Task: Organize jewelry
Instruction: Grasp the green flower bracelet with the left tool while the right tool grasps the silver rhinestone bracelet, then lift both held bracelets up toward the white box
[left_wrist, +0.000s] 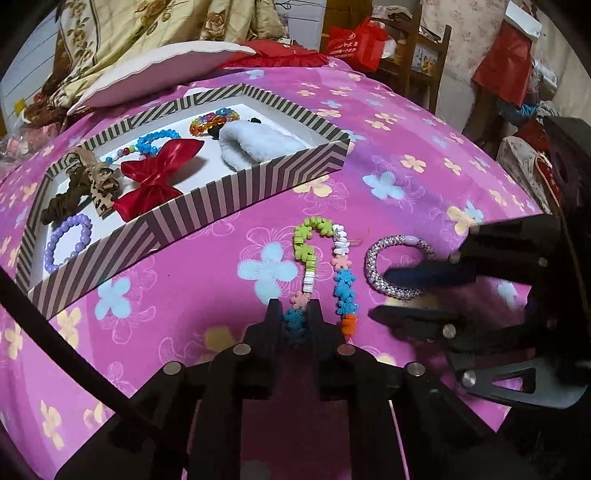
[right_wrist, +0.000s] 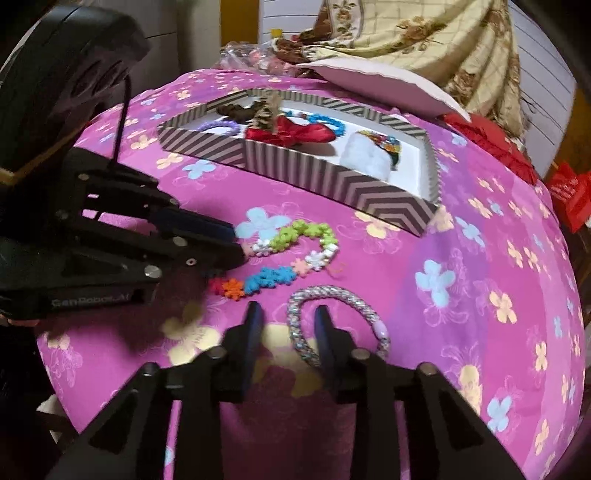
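A multicoloured flower-bead strand (left_wrist: 322, 266) lies on the pink flowered cloth (left_wrist: 369, 122). My left gripper (left_wrist: 294, 308) has its fingers close on either side of the strand's blue end, at the cloth. The strand also shows in the right wrist view (right_wrist: 291, 258), with the left gripper (right_wrist: 236, 240) at its left end. A silver-pink woven bracelet (right_wrist: 332, 321) lies next to it. My right gripper (right_wrist: 288, 314) is open, straddling the bracelet's left rim. It shows in the left wrist view (left_wrist: 380, 293) over the bracelet (left_wrist: 395, 266).
A striped box (left_wrist: 236, 188) (right_wrist: 369, 192) stands behind, holding a red bow (left_wrist: 155, 177), bead bracelets, a brown scrunchie and a white fluffy item (left_wrist: 258, 144). A pink-white cushion (left_wrist: 159, 70) and patterned fabric lie beyond it.
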